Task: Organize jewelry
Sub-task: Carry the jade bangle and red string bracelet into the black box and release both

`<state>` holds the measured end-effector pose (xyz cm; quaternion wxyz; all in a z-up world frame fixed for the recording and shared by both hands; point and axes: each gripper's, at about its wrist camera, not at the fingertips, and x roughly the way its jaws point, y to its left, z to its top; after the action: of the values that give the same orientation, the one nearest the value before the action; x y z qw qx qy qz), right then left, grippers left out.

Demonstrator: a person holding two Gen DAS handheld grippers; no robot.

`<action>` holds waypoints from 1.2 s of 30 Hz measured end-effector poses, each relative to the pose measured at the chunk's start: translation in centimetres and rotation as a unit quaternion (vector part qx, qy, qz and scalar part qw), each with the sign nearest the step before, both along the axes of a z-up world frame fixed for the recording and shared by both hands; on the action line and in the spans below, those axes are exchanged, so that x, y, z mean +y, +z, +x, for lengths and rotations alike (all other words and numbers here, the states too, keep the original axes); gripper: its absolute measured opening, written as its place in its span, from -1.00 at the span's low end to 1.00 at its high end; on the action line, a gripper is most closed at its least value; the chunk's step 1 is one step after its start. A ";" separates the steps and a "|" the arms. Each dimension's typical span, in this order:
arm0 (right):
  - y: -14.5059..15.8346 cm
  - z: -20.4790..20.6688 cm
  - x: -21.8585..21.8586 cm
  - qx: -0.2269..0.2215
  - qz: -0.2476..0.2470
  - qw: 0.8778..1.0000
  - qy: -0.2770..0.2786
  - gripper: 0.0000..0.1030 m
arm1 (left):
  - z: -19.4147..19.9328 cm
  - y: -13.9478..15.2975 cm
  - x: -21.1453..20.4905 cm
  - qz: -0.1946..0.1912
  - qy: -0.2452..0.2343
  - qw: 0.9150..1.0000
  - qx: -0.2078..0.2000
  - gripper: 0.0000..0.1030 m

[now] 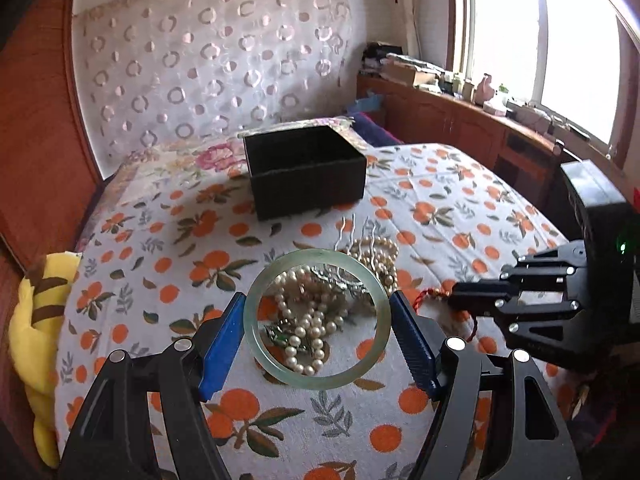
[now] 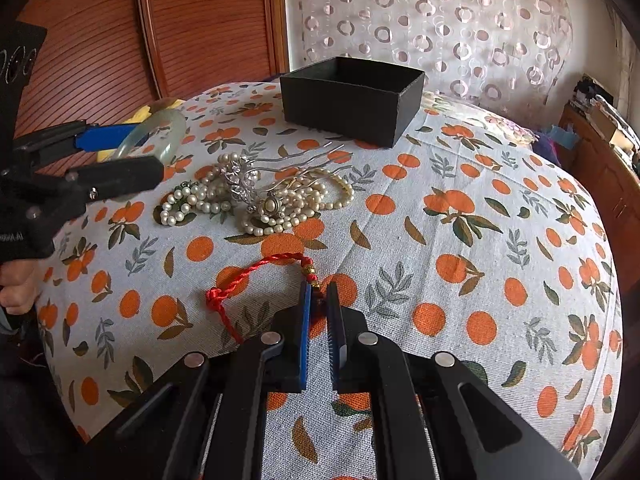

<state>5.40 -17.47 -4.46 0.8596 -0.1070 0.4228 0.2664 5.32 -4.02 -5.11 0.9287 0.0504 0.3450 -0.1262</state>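
1. The step in hand looks like lifting pieces out of the heap for the black box (image 1: 306, 170), which stands open toward the far edge of the bed (image 2: 500, 240).
2. The left gripper (image 1: 318, 330) grasps the green bangle (image 1: 317, 319): its blue pads (image 1: 222, 344) press the ring's outer rim on both sides, and the bangle hangs above the pearl strands (image 2: 260, 200), clear of the cover.
3. The right gripper (image 2: 319, 312) is clenched on the red cord bracelet (image 2: 256, 280) at its beaded end; the cord's loop trails across the cover to the left of the jaws.
4. The silver hairpin (image 2: 280, 172) lies tangled on the pearls, between the box and both claws.
5. Next, likely, the bangle needs carrying forward over the box rim and a release only once it is inside; the cord may drag or snag when raised.
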 end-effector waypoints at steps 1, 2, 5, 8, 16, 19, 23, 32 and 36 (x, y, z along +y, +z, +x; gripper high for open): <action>0.0 0.1 -0.1 0.002 0.002 1.000 0.001 -0.84 | 0.1 0.2 0.1 -0.003 0.002 1.000 -0.002 0.34; 0.1 0.1 0.0 -0.001 0.000 1.000 0.000 -0.84 | 0.3 0.3 0.2 -0.005 0.003 1.000 -0.004 0.34; 0.8 0.2 -0.2 -0.019 -0.006 1.000 -0.004 -0.84 | 0.6 0.6 0.4 -0.009 0.006 1.000 -0.007 0.34; 2.2 0.5 -0.5 -0.042 -0.002 0.999 -0.009 -0.84 | 1.2 0.9 0.7 -0.012 0.014 1.000 -0.010 0.34; 6.1 3.1 -1.4 -0.092 0.018 0.995 -0.025 -0.84 | 2.9 2.0 1.3 -0.021 0.022 0.999 -0.025 0.34; 6.9 4.6 -1.5 -0.104 0.022 0.994 -0.030 -0.84 | 3.6 2.2 1.3 -0.022 0.023 0.999 -0.027 0.34; 7.8 6.2 -1.5 -0.120 0.026 0.992 -0.038 -0.84 | 4.9 2.3 1.2 -0.018 0.023 0.999 -0.033 0.34; 9.7 9.6 -0.8 -0.144 0.039 0.987 -0.054 -0.84 | 8.0 3.7 0.6 -0.015 0.025 0.998 -0.051 0.34; 10.1 11.0 -0.8 -0.145 0.040 0.987 -0.060 -0.85 | 9.9 3.7 0.2 -0.005 0.028 0.998 -0.052 0.34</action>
<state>16.42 -18.25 5.59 0.9299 -0.0843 0.2881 0.2127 15.21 -3.86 -1.39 0.9489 0.0424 0.2966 -0.0995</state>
